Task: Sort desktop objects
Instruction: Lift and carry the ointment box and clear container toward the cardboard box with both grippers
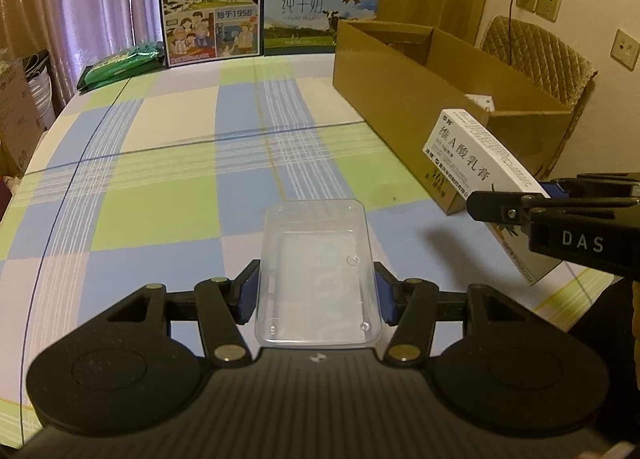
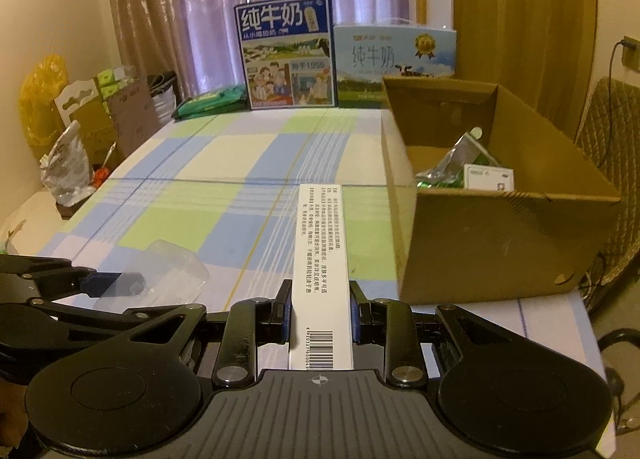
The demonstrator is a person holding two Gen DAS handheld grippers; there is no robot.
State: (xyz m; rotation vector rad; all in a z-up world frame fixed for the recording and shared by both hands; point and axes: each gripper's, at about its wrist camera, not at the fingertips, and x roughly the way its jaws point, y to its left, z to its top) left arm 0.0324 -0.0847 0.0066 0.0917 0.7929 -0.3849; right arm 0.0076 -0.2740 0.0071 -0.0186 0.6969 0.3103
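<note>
My left gripper (image 1: pixel 316 295) is shut on a clear plastic tray (image 1: pixel 316 271), held just above the checked tablecloth (image 1: pixel 180 187). My right gripper (image 2: pixel 320 311) is shut on a long white ointment box (image 2: pixel 320 255) with black print and a barcode. In the left wrist view that white box (image 1: pixel 480 167) hangs at the right, in front of the open cardboard box (image 1: pixel 420 99). The right wrist view shows the clear tray (image 2: pixel 160 279) and the left gripper (image 2: pixel 116 283) at the lower left. The cardboard box (image 2: pixel 500 243) holds a green packet (image 2: pixel 460 163) and a small white carton (image 2: pixel 488 177).
Two milk cartons (image 1: pixel 212 3) (image 1: pixel 316 13) stand at the table's far edge, with green packets (image 1: pixel 124 63) to their left. Bags and boxes (image 2: pixel 80 127) are piled beyond the table's left side. A quilted chair (image 1: pixel 540 59) stands behind the cardboard box.
</note>
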